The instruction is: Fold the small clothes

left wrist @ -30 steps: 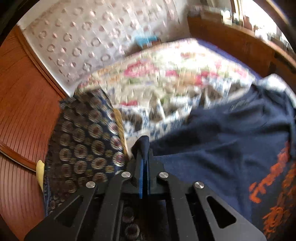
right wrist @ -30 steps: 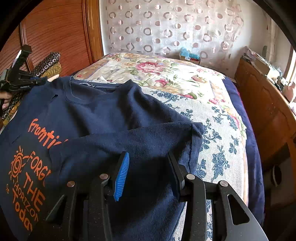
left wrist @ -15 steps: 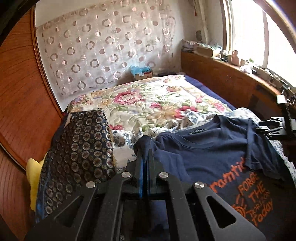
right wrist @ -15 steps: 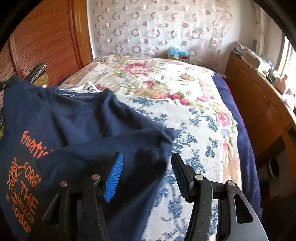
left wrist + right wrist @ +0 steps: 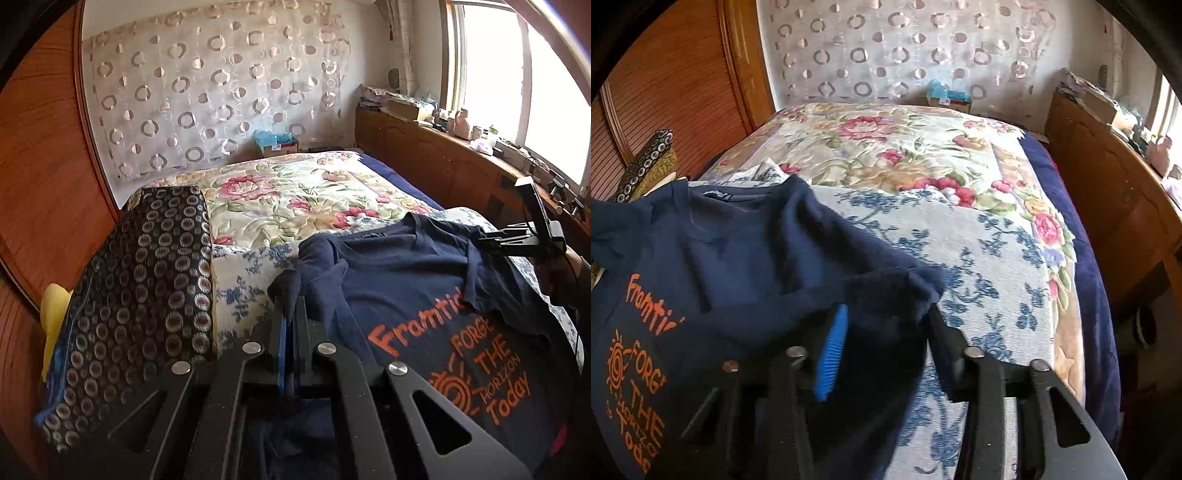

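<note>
Near the front edge of the bed (image 5: 303, 192), the navy shirt (image 5: 424, 288) is lying print-up, partly lifted off the blue-flowered cover. The left claw (image 5: 290, 314) is pinching a bunch of shirt fabric at its left shoulder, jaws pressed together on it. The right claw (image 5: 886, 332) is standing wide apart, with the right sleeve draping between the jaws, not yet clamped. Folding is looking barely begun: the body is showing no crease, the lettering is facing up, and both sleeves are sticking out. What is remaining, by my reckoning, is grasping the right side, spreading, then folding sleeves and body.
</note>
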Available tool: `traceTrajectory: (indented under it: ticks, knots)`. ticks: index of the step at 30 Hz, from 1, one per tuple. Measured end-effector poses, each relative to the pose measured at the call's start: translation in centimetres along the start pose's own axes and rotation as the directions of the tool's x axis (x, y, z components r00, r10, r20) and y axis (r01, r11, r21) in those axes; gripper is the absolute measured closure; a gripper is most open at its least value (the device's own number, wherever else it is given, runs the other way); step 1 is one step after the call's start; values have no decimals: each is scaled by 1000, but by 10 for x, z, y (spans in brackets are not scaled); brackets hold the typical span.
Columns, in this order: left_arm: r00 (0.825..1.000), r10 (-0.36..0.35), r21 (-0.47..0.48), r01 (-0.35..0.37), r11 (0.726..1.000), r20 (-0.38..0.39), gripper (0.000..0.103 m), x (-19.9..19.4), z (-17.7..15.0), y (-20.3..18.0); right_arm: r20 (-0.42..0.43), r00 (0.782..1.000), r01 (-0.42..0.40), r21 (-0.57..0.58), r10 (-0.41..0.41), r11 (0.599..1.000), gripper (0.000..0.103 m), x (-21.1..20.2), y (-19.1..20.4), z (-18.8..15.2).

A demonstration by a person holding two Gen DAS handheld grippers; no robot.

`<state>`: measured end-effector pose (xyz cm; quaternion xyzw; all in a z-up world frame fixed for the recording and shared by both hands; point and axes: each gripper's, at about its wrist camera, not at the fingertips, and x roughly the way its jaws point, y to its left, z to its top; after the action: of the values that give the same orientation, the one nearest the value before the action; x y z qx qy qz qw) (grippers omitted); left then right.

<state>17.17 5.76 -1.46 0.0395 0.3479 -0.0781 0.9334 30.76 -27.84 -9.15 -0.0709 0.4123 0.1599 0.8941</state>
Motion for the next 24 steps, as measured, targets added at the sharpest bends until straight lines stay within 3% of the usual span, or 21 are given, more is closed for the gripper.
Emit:
traceTrajectory:
  ticks: [2, 4, 15, 19, 24]
  knots:
    - [1000, -4, -3, 4, 1000, 5, 100, -5, -4, -2, -4, 1000, -8, -16, 8, 1000, 90, -1, 5, -1]
    - [1000, -3, -1, 3, 1000, 9, 100, -9, -7, -5, 7, 1000, 5, -32, -5, 999, 95, -6, 9, -3]
    - [999, -15, -6, 16, 1000, 50, 100, -49, -32, -17, 198, 979, -34, -67, 46, 997, 96, -95, 37, -32]
    - [998, -9, -23, 10, 1000, 60, 100, -72, -52, -14, 258, 964, -46, -77, 64, 996, 96, -131, 43, -59]
    - [997, -9, -56, 13, 998, 79, 100, -105, -85, -3, 272, 960, -34, -111, 63, 993, 97, -165, 50, -108]
